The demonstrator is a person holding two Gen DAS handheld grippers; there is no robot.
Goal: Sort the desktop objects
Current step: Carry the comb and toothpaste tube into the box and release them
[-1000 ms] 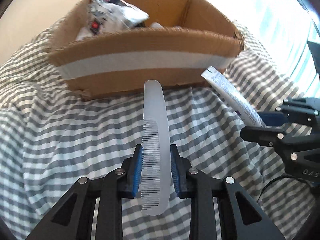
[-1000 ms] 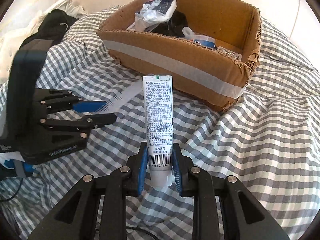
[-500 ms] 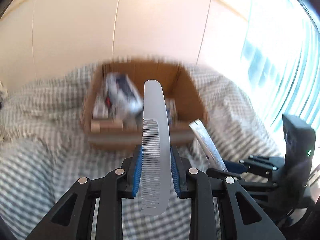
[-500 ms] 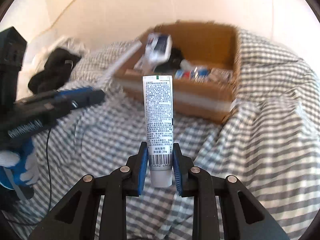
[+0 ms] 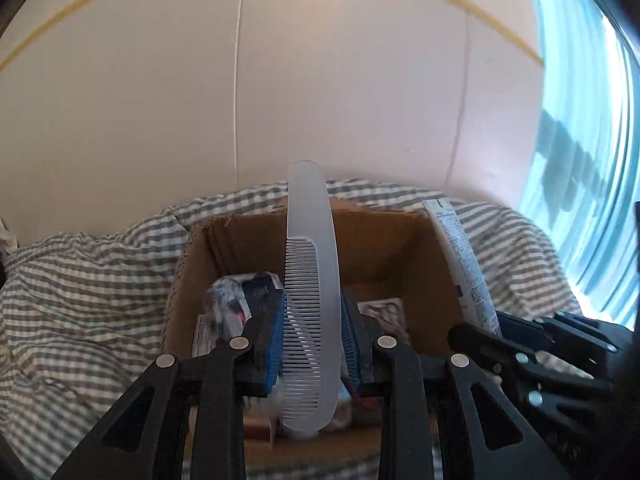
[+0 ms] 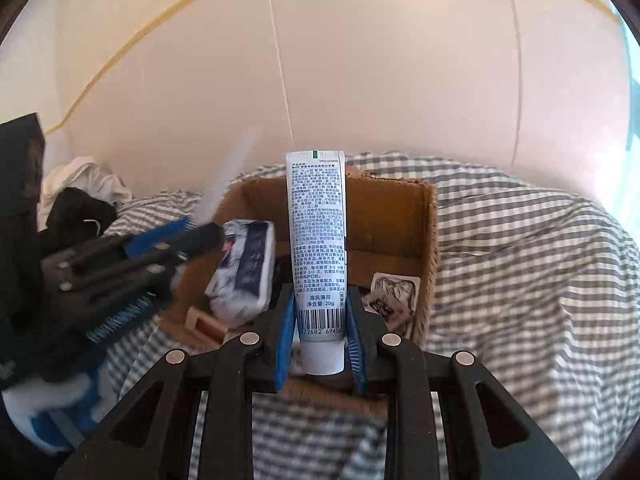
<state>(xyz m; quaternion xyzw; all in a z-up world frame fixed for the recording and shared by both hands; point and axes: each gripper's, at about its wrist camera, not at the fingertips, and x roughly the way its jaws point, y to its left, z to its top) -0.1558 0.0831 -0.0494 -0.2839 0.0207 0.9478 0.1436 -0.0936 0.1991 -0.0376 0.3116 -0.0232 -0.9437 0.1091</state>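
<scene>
The left gripper [image 5: 313,344] is clamping a comb [image 5: 310,280] and the right gripper [image 6: 320,340] a tube [image 6: 318,248], both hovering at frame centre over the part-filled box [image 6: 396,216]; releasing is what remains.

The left gripper [image 5: 312,344] and right gripper [image 6: 320,336] are held side by side, both jaws clamped, pointing forward.

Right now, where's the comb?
In the left wrist view the comb stands clamped between the left gripper fingers, over the open cardboard box, with the toothpaste tube to its right.
</scene>
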